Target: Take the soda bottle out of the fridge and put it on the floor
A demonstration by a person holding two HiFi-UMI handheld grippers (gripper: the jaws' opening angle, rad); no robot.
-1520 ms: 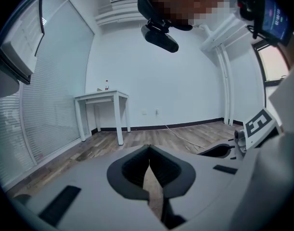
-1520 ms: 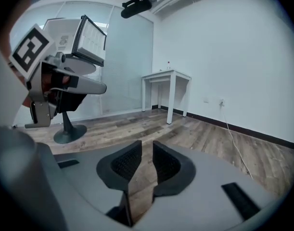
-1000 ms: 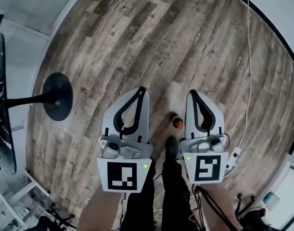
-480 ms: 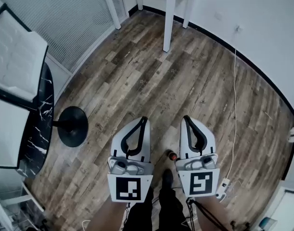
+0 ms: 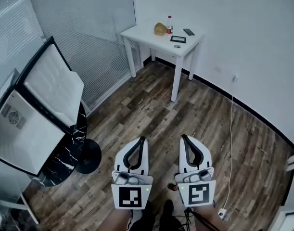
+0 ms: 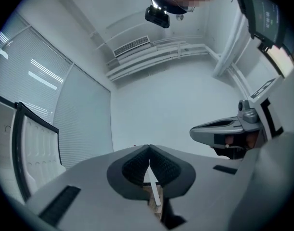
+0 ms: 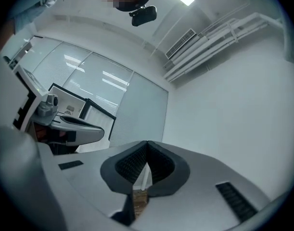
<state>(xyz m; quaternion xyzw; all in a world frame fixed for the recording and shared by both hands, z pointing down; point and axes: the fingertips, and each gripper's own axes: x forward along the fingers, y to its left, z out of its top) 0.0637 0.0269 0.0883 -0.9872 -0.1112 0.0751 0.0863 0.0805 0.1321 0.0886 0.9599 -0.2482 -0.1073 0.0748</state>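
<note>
Closest to me, right at my dark shoes [image 5: 167, 210], the small dark plastic soda bottle with a red cap [image 5: 174, 187] stands upright on the brown wood-plank floor [image 5: 151, 109] — so I read the task as done. I see it only from above, peeking out beside the inner corner of the marker cube of the right gripper [image 5: 184, 136]. It sits between the two tools and well beneath them, and neither touches it.

The right gripper's jaws are pressed together with nothing in them. The left gripper [image 5: 141, 139] is likewise closed and empty. Both aim roughly level toward the wall.

If I had to pick the bottle up, I'd expect a smooth, rounded, rather slippery wall, firm if full, of moderate weight and easy to tip — so I'd clamp across the body below the shoulder, not on the cap.

Further out are a black round pedestal base [image 5: 89, 157], a white cable [image 5: 231, 124] along the floor, and by the far wall a white rectangular table [image 5: 142, 34].
</note>
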